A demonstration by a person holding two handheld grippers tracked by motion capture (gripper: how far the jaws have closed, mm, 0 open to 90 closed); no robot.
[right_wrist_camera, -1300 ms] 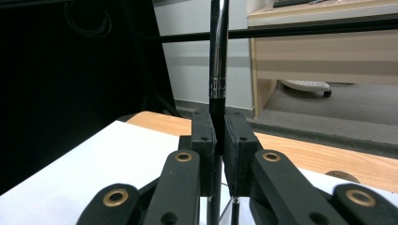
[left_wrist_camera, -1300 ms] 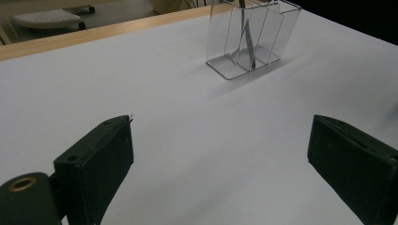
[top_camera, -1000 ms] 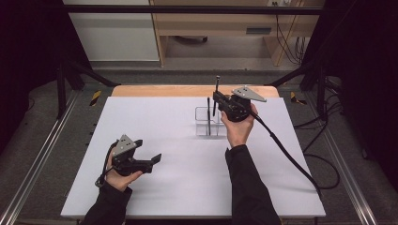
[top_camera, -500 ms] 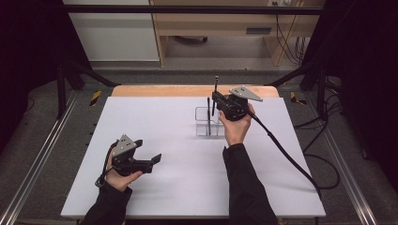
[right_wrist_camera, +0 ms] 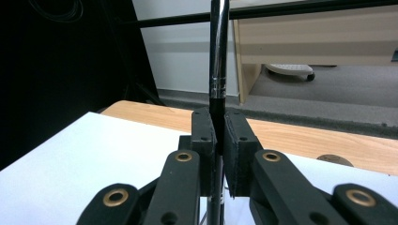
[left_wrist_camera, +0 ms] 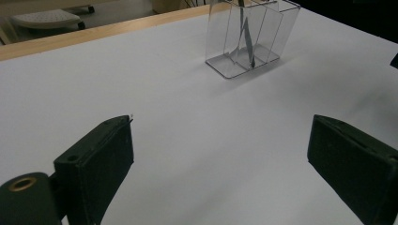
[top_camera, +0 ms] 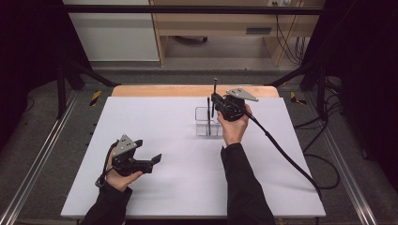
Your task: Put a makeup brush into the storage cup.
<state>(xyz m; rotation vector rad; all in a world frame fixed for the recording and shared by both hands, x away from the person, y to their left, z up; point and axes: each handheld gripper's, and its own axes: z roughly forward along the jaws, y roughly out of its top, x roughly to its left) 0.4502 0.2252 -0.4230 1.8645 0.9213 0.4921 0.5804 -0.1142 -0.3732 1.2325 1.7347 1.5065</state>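
My right gripper point(top_camera: 215, 97) is raised over the far middle of the white tabletop point(top_camera: 178, 131), its jaws pressed tight on a thin upright pen point(top_camera: 215, 89). In the right gripper view the pen point(right_wrist_camera: 218, 56) runs straight up between the two pads: black barrel in the clamp, a ribbed metal band just above it, then a shiny silver section running out of the top of the picture. The lower end passes down out of sight behind the jaws.

Just below and to the left of that gripper stands a clear plastic holder point(top_camera: 204, 123) with upright dividers, set on the tabletop near its far edge. A second dark pen point(top_camera: 209, 112) stands in it, leaning slightly. In the left gripper view the holder point(left_wrist_camera: 248, 42) sits ahead and to the right, with the dark stick inside one of the middle slots; I cannot tell exactly which.

My left gripper point(top_camera: 149, 153) hangs low over the near left part of the tabletop, well apart from the holder, jaws spread wide with nothing between them point(left_wrist_camera: 220, 173). Bare white surface lies between the two pads.

A wooden strip point(top_camera: 187, 90) borders the far edge of the tabletop.
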